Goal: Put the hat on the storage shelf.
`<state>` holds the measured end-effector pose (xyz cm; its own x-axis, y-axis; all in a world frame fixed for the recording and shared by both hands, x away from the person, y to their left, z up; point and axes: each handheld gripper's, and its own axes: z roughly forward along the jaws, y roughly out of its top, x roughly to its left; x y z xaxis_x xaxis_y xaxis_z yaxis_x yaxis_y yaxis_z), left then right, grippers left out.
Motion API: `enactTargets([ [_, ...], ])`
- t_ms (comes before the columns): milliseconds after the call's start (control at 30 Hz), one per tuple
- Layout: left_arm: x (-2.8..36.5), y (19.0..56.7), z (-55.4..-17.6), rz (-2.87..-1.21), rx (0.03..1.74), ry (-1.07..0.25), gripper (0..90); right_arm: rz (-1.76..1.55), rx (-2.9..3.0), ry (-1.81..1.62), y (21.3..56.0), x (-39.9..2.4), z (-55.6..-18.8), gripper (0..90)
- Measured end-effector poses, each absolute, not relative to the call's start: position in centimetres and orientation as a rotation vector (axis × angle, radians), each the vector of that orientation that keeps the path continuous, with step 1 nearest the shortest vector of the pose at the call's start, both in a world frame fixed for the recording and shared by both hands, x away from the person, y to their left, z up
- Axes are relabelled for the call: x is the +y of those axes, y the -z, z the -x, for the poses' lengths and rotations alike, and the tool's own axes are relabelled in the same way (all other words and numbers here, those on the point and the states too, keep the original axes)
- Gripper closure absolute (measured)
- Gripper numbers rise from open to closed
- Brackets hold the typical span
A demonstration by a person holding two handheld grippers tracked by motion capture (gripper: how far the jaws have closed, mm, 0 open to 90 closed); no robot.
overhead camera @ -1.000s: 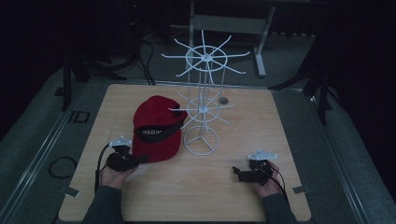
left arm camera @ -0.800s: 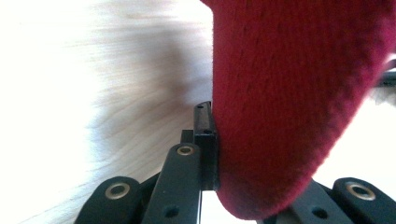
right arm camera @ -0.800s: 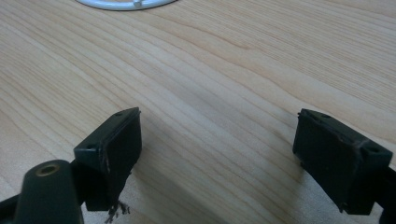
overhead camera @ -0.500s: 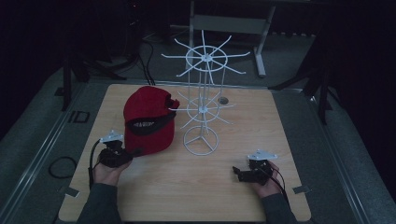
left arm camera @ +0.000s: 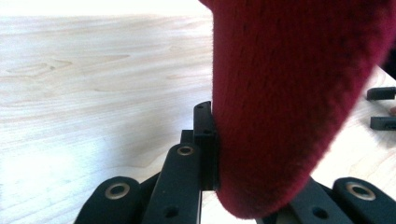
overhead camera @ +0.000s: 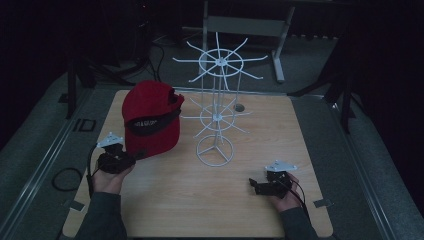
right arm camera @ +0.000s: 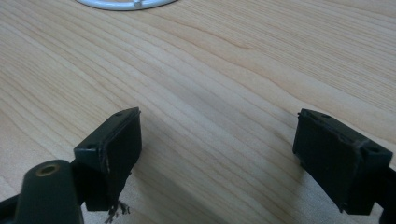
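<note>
A red cap (overhead camera: 150,117) with a dark band stands tipped up at the table's left, raised off the wood. My left gripper (overhead camera: 136,155) is shut on its lower edge. In the left gripper view the red fabric (left arm camera: 289,93) is pinched between the jaws, and it hides the right-hand jaw. A white wire display rack (overhead camera: 217,100) with radiating hooks stands mid-table, just right of the cap. My right gripper (overhead camera: 253,185) rests low on the table at the front right, open, and bare wood shows between its pads (right arm camera: 116,140).
The rack's ring base (overhead camera: 215,150) sits on the wooden table (overhead camera: 280,130); its rim (right arm camera: 126,3) shows ahead of the right gripper. Dark floor, cables and stand legs surround the table. The right gripper's jaws show far off in the left gripper view.
The left gripper has lifted the cap and drawn it leftward, away from the rack; the cap now stands steeper. The right hand has stayed put.
</note>
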<state>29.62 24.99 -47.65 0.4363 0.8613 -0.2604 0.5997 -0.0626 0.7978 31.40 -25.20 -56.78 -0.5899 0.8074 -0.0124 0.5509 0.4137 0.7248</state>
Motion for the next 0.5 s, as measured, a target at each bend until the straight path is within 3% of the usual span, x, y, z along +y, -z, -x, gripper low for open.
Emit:
enactTargets([
  [500, 24.9, 45.8, -30.0, -1.698, 1.259, -0.469, 86.0, -1.171, 2.313, -0.986, 56.8, -25.2, -31.4, 15.2],
])
